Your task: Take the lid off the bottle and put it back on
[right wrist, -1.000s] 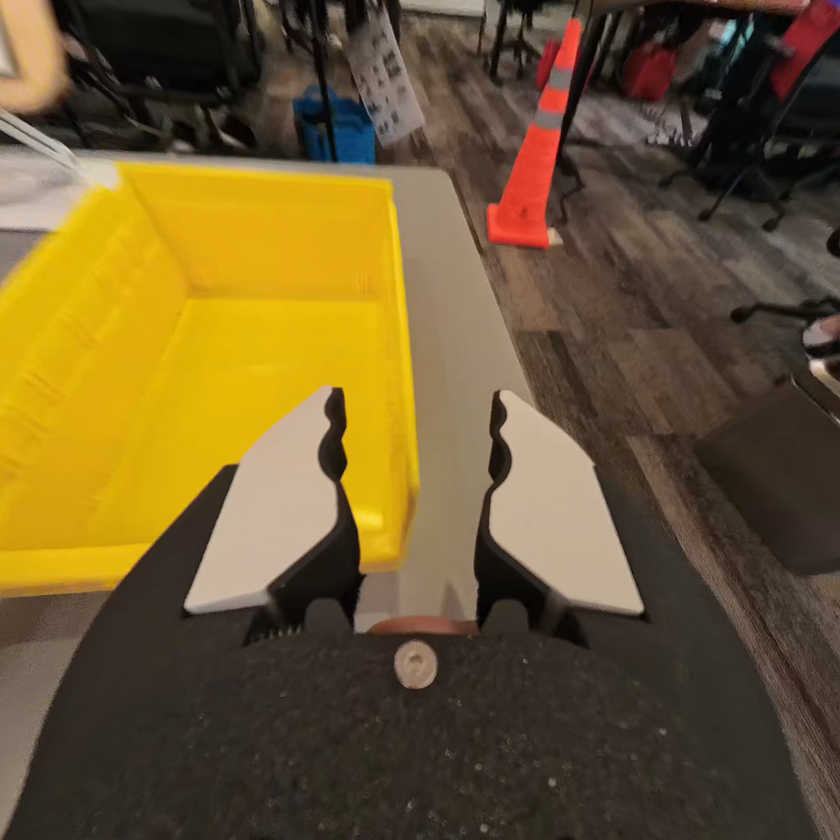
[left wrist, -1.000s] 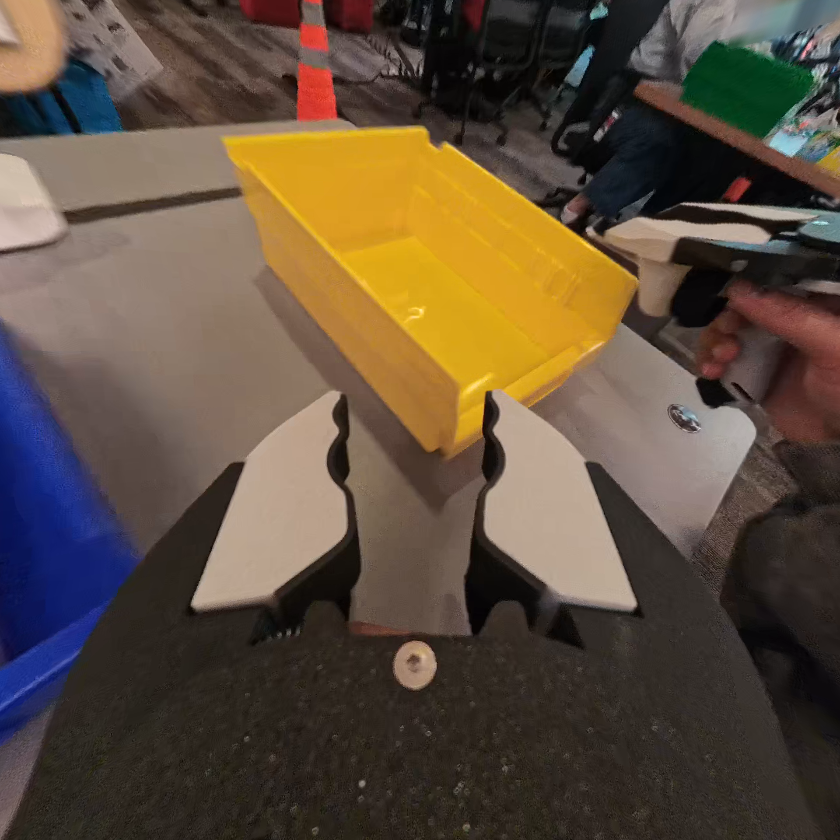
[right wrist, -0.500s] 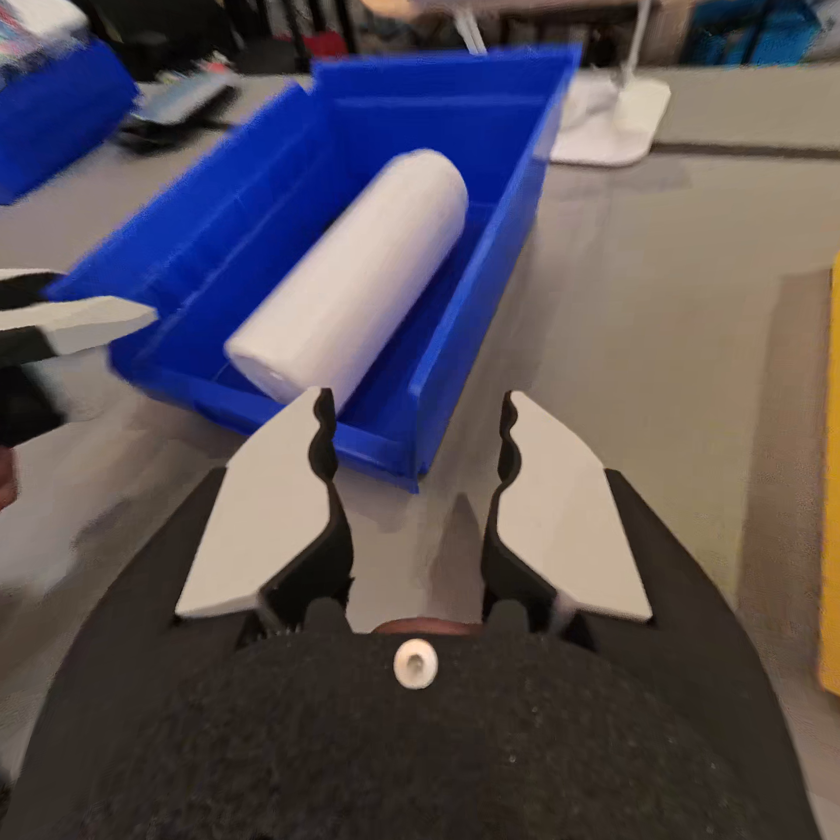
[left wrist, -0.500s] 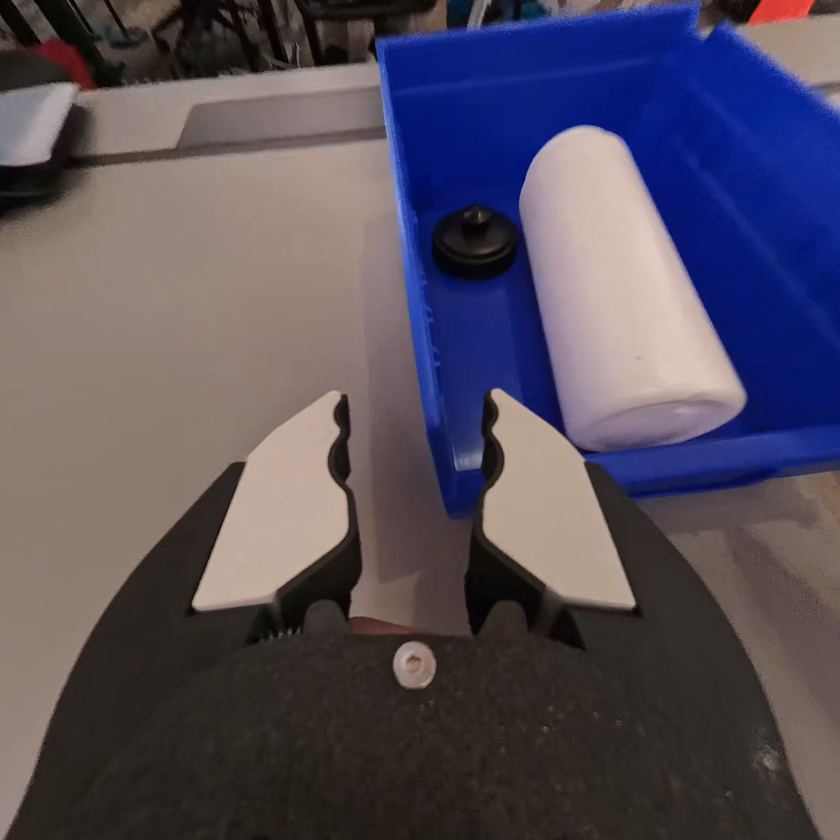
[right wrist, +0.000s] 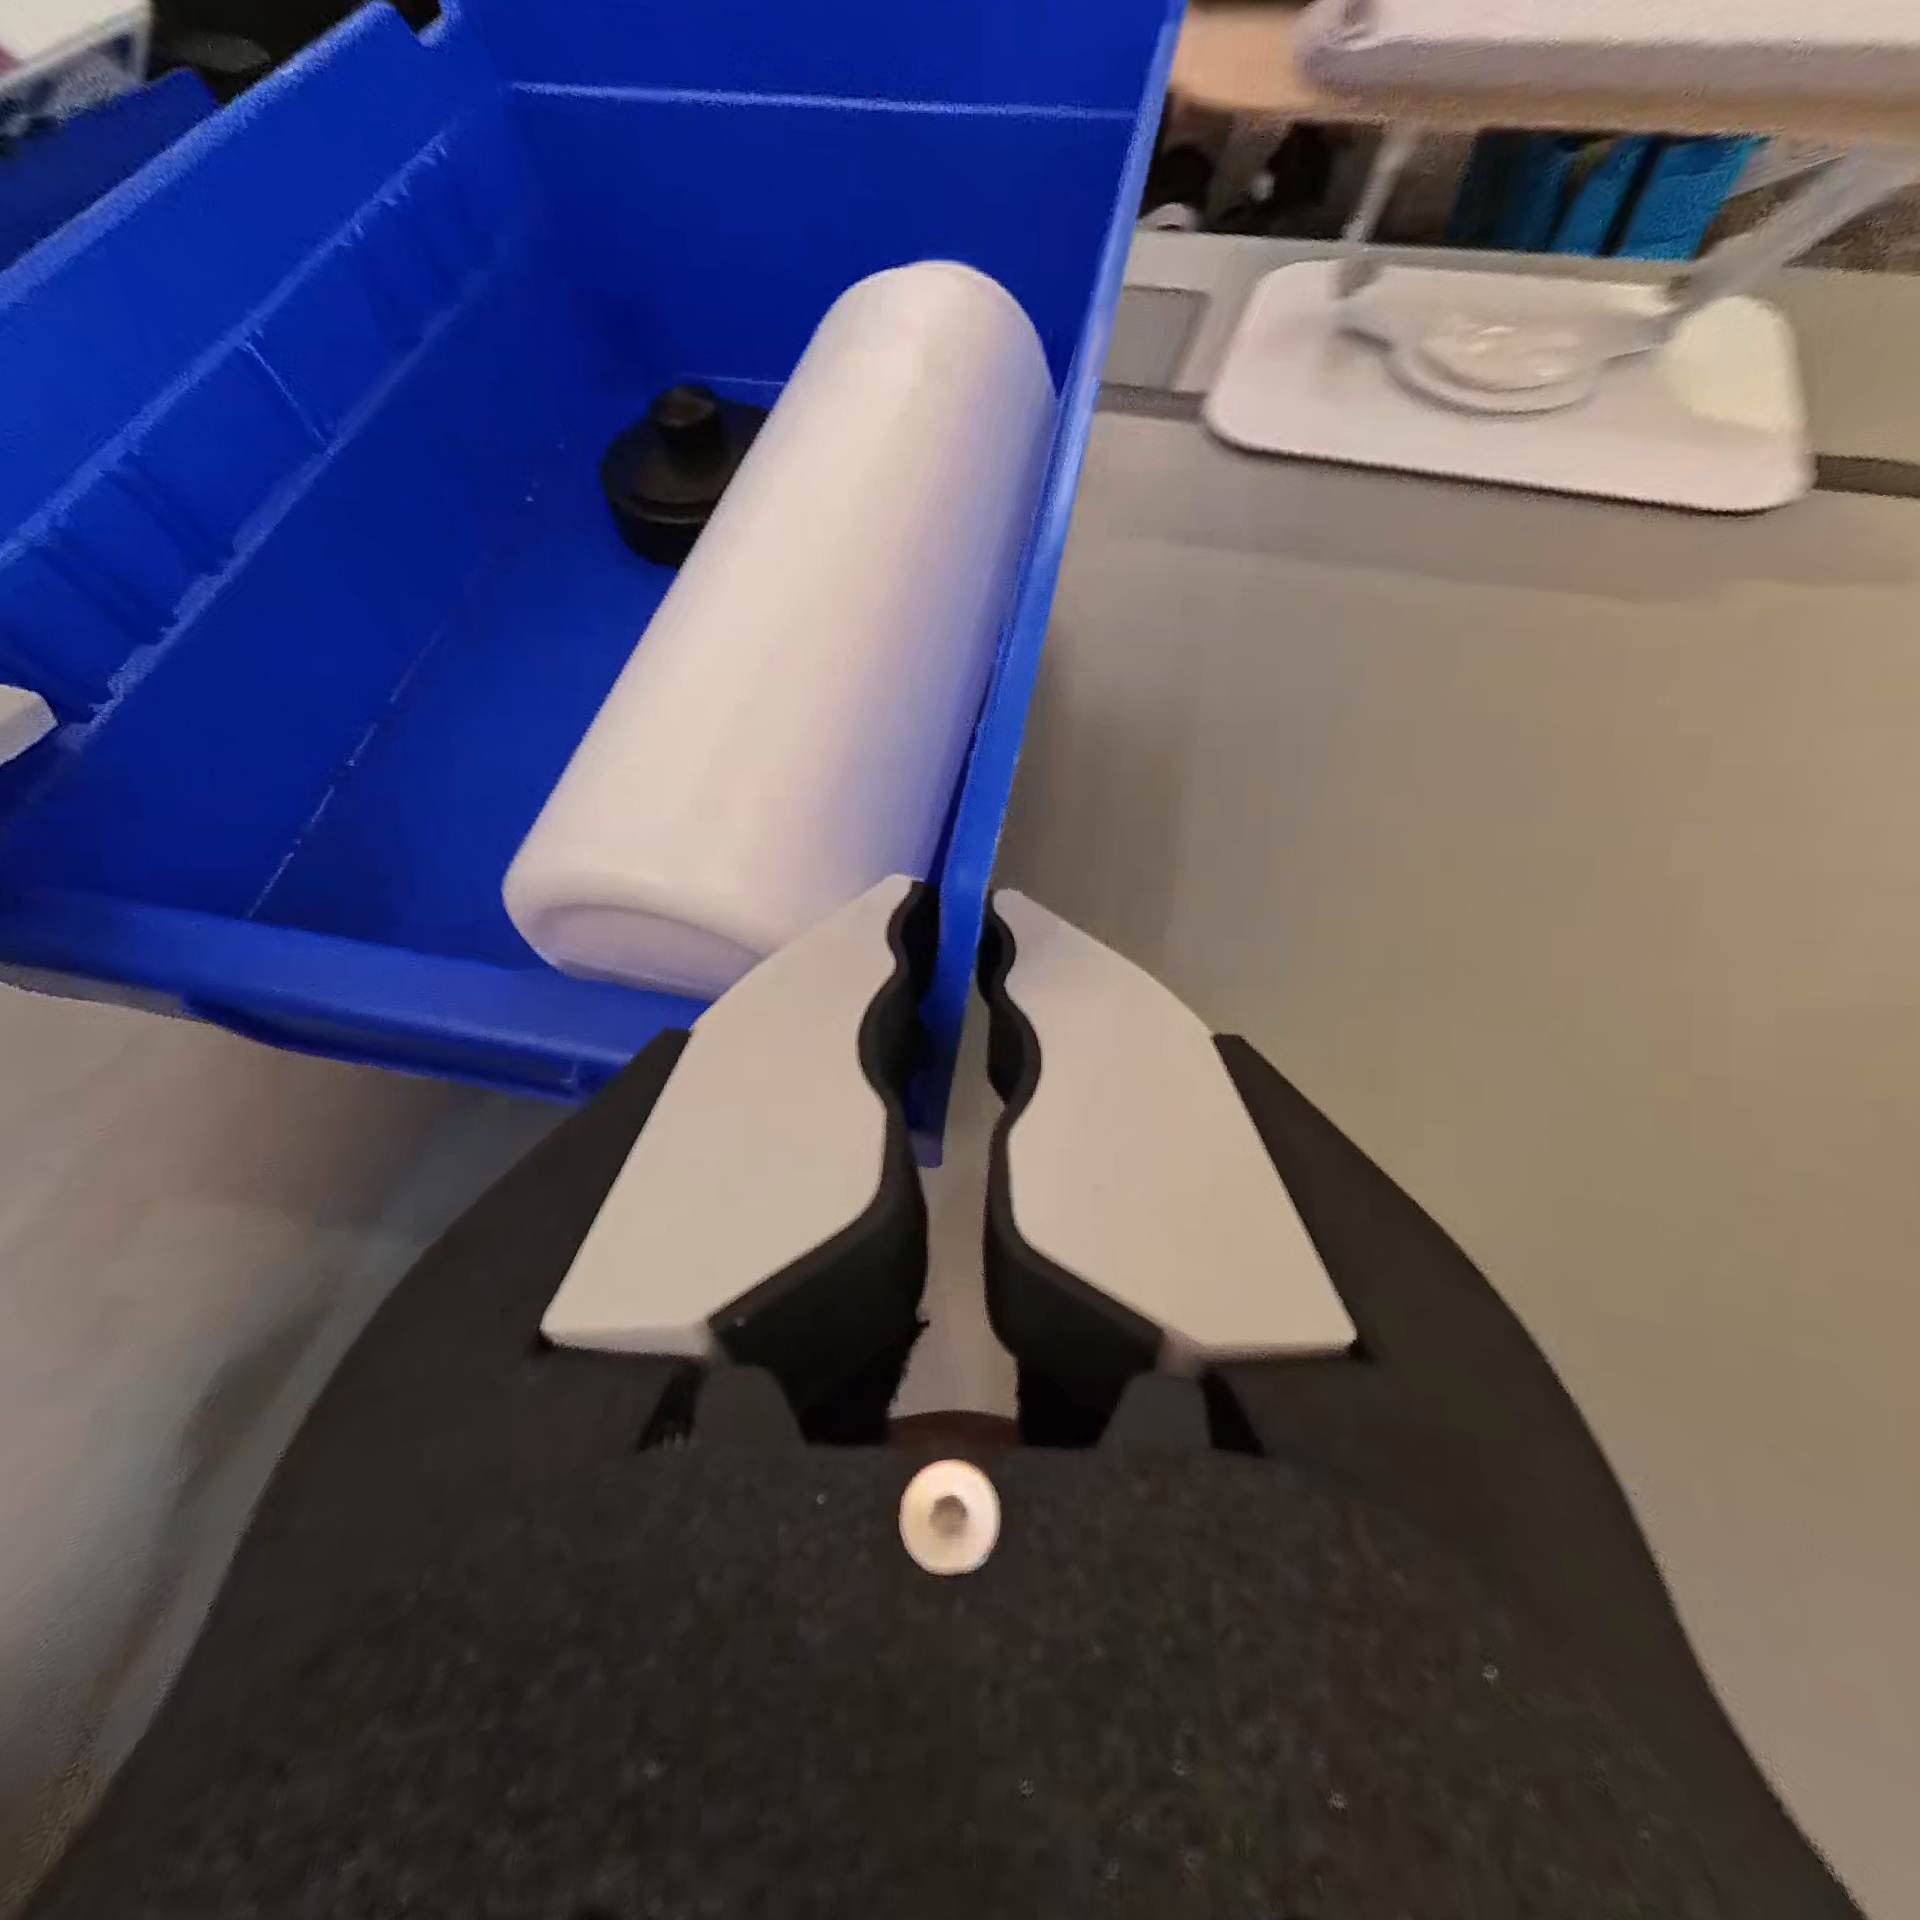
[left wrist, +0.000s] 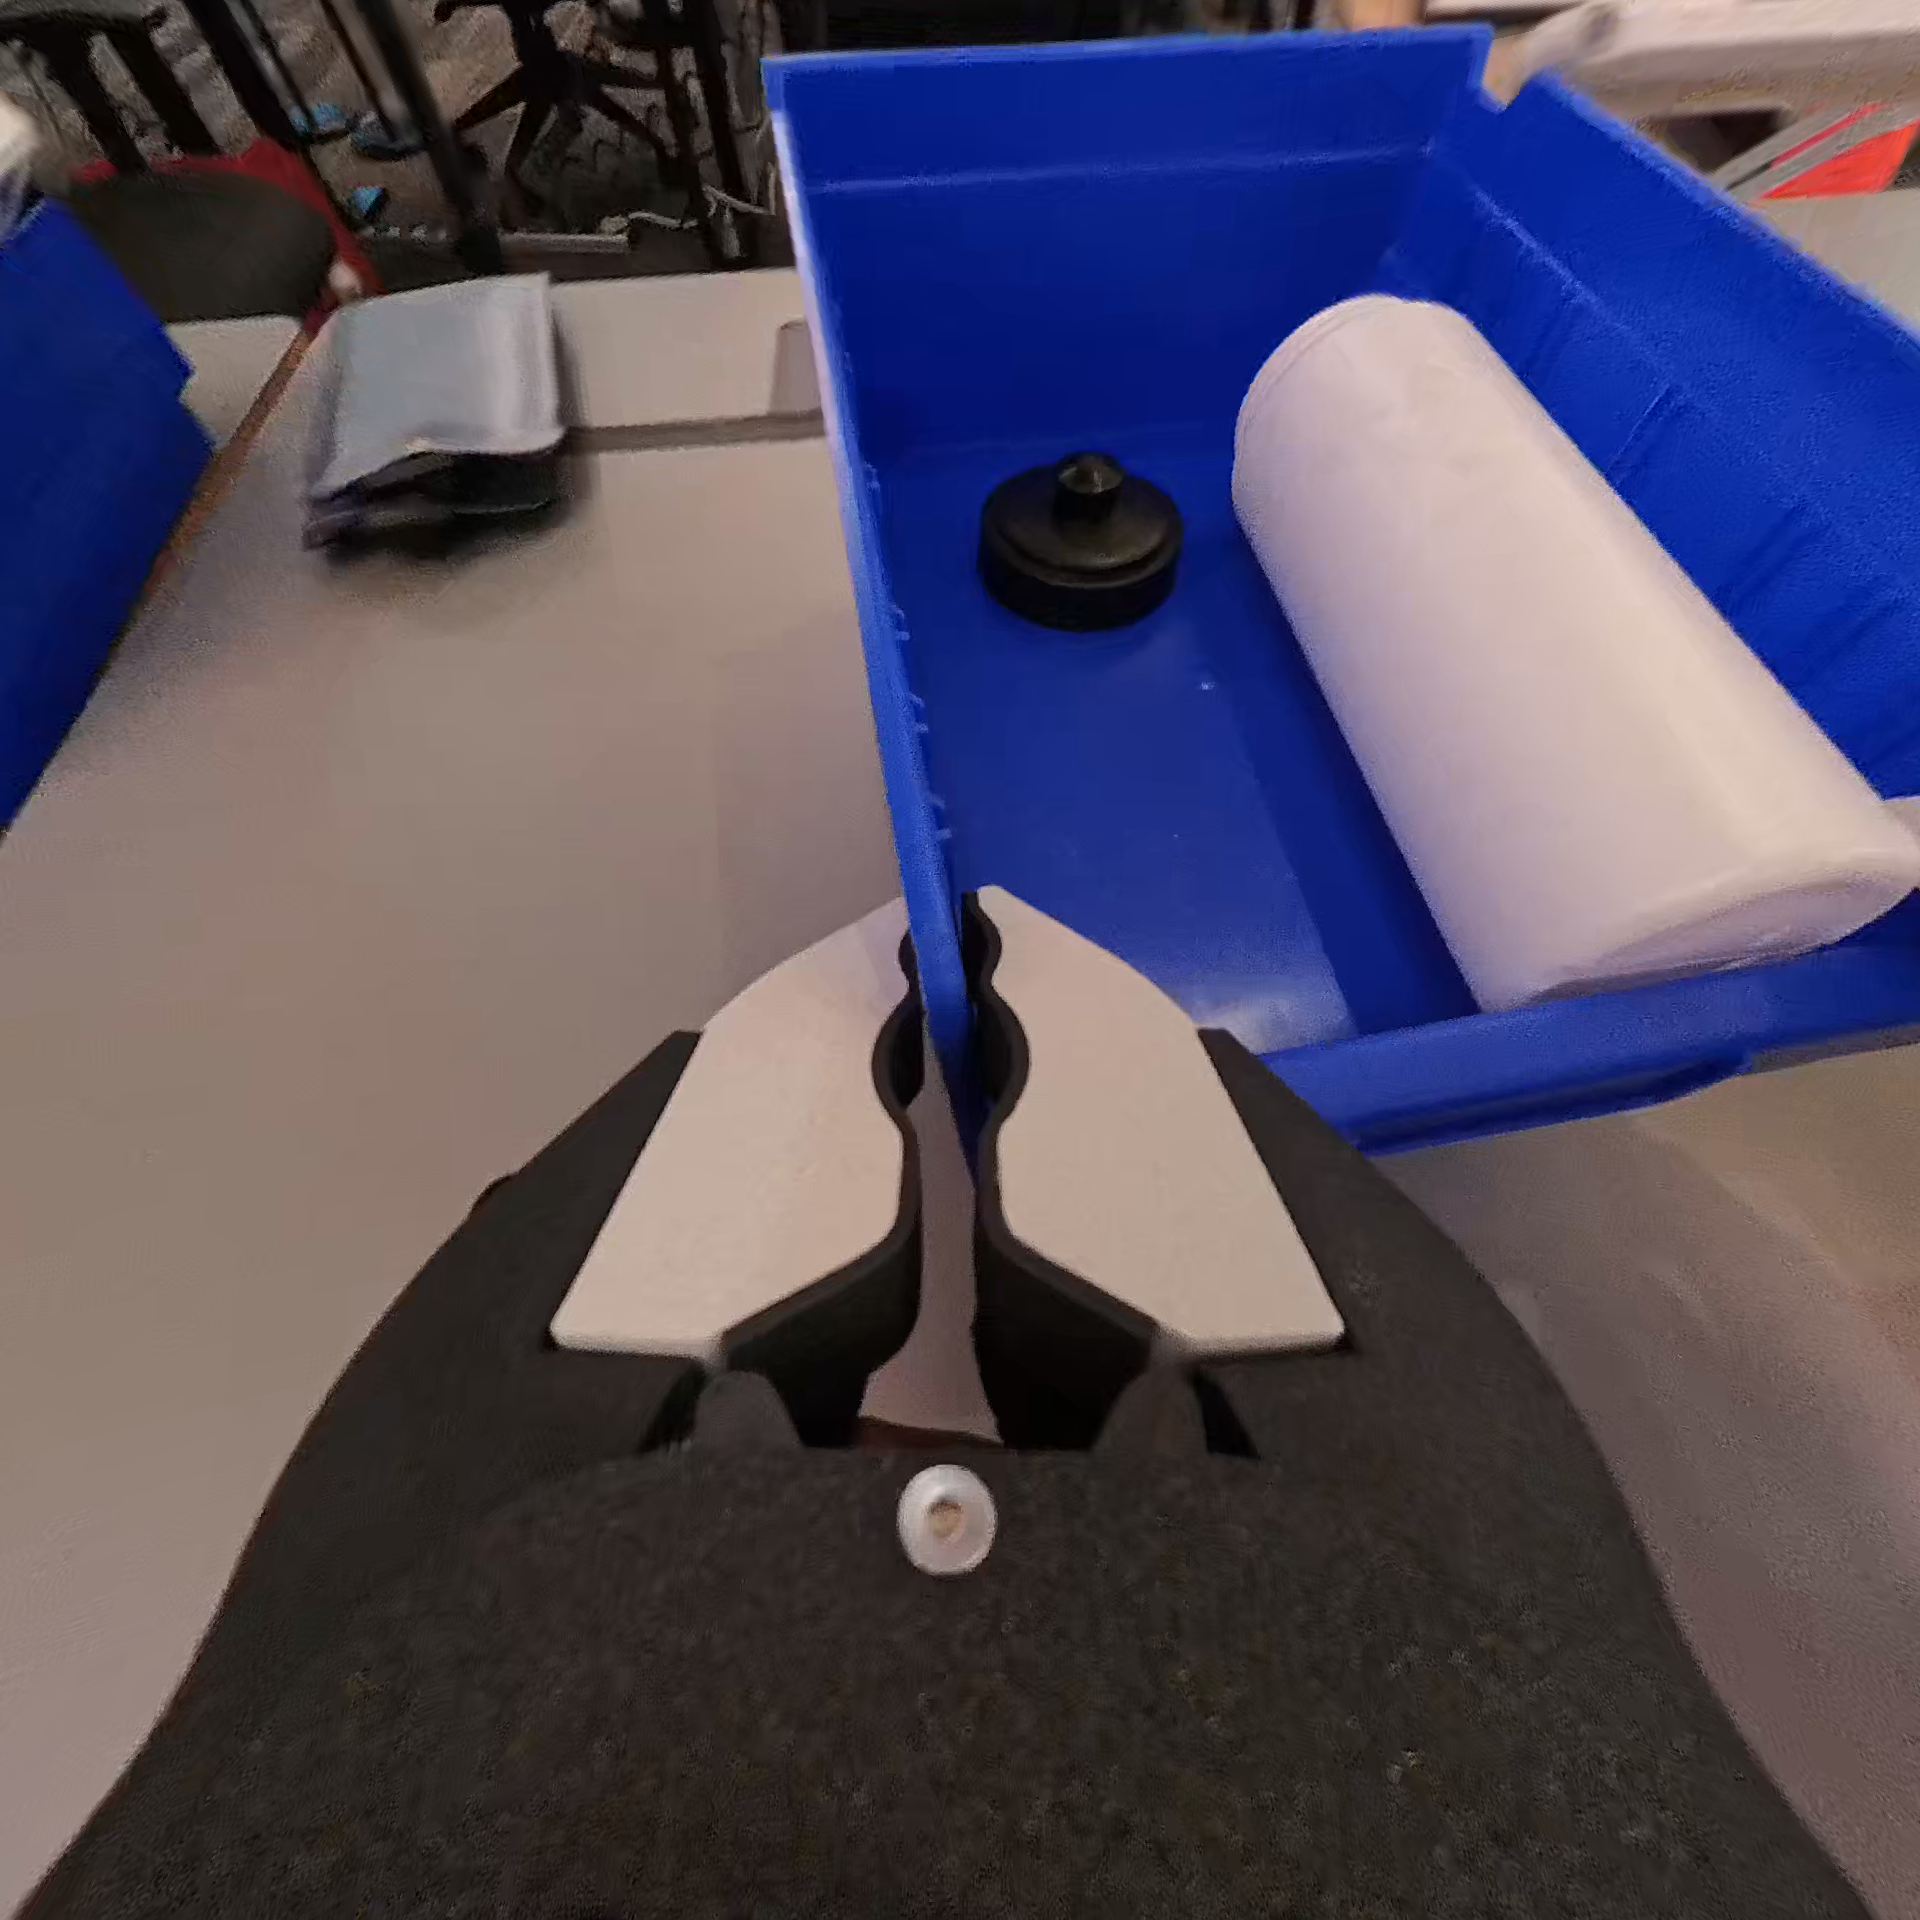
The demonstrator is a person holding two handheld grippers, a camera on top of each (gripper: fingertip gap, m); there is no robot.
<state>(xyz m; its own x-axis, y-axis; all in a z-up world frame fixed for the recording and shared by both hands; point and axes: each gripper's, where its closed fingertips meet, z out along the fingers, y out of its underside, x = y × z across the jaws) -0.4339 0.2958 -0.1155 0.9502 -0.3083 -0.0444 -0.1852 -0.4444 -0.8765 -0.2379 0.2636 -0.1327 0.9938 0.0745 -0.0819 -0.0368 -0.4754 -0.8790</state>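
A white bottle [left wrist: 1538, 665] lies on its side in a blue bin [left wrist: 1091, 239] on the grey table. A black lid [left wrist: 1081, 540] with a knob sits apart from it on the bin floor, to the bottle's left. My left gripper [left wrist: 943, 925] is shut on the bin's left wall near the front corner. In the right wrist view the bottle [right wrist: 790, 644] lies against the bin's right wall [right wrist: 1049, 540], the lid [right wrist: 665, 478] behind it. My right gripper [right wrist: 951, 914] is shut on that right wall near the front corner.
A grey pouch [left wrist: 436, 405] lies on the table left of the bin. Another blue bin [left wrist: 73, 499] stands at the far left. A white stand base [right wrist: 1507, 416] sits on the table right of the bin. Chairs and clutter stand beyond the table.
Both grippers swung from the yellow bin to the blue bin, came up to its front corners and shut on its side walls; half a second ago both were open.
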